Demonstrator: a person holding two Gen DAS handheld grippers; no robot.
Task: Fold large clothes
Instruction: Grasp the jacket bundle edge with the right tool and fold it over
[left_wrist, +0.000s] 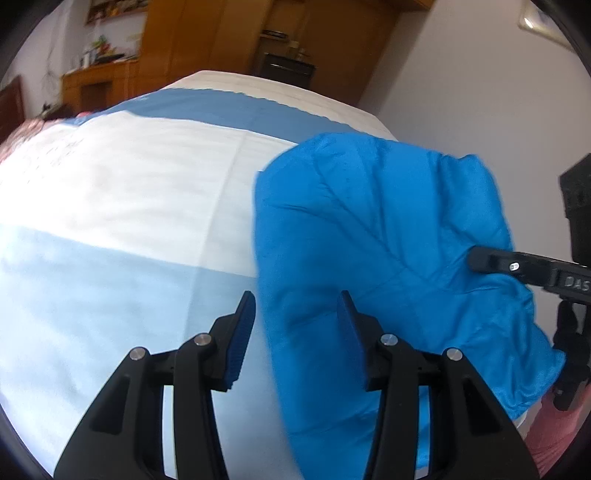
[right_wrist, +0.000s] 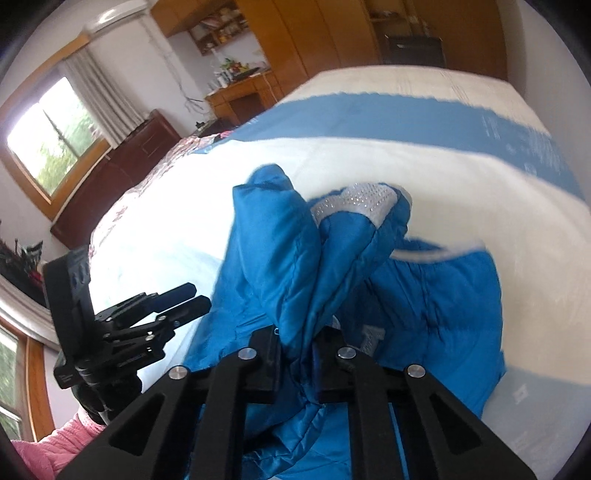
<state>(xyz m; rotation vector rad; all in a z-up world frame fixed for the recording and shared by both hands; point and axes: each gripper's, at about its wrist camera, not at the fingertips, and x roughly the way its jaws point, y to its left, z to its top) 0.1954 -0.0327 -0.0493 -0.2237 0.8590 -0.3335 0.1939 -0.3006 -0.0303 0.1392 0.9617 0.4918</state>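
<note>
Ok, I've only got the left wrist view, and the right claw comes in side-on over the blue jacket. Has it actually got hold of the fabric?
Observer: Yes. The right claw is shut on a bunched fold of the blue puffer jacket, which stands up between its fingers.
Operator: Anything on the jacket I can't see from here?
Observer: A white patch with silvery sparkles shows near the top of the raised fold.
Operator: Is my left claw touching the jacket?
Observer: Seems not. The left claw hangs just beside the jacket's edge, over the bedcover, with nothing gripped.
</note>
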